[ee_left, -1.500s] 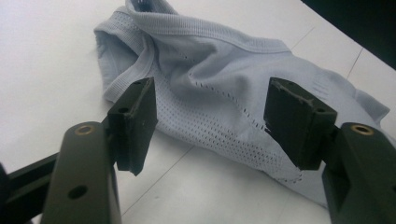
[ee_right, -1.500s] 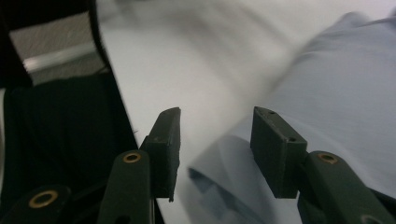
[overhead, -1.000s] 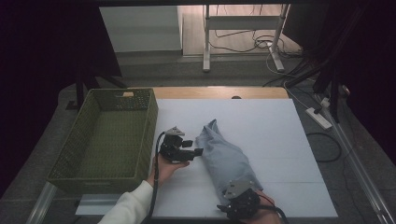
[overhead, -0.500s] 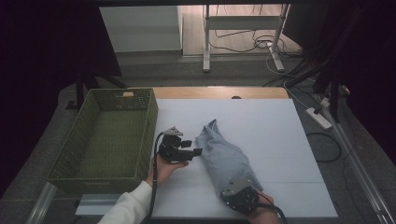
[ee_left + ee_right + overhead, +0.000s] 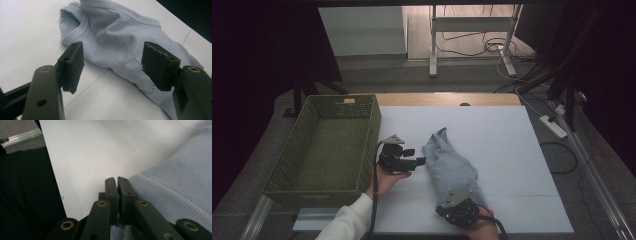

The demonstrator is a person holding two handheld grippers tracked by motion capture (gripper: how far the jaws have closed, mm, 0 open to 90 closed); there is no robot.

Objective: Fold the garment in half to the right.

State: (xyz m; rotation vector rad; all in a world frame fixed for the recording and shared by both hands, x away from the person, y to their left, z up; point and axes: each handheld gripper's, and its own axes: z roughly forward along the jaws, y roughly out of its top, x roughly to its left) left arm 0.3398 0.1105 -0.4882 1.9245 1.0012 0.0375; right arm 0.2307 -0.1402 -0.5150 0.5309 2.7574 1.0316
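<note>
the green basket (image 5: 324, 145) walls off the left side of the white table (image 5: 492, 135), its right rim just beside the left gripper (image 5: 419, 161), so passage to the left is tight. the pale blue garment (image 5: 449, 167) lies as a ridge down the middle from far to near. right of it and along the far edge the tabletop gives open room.

Lt blue-grey knit garment (image 5: 451, 167), crumpled, bunched lengthwise, lying flat on white tabletop (image 5: 492, 130). Runs diagonally from centre toward near edge. Far end: open hem/neck w/ ribbed band. Perforated mesh panels along side. Near end pinched, fabric edge.
</note>
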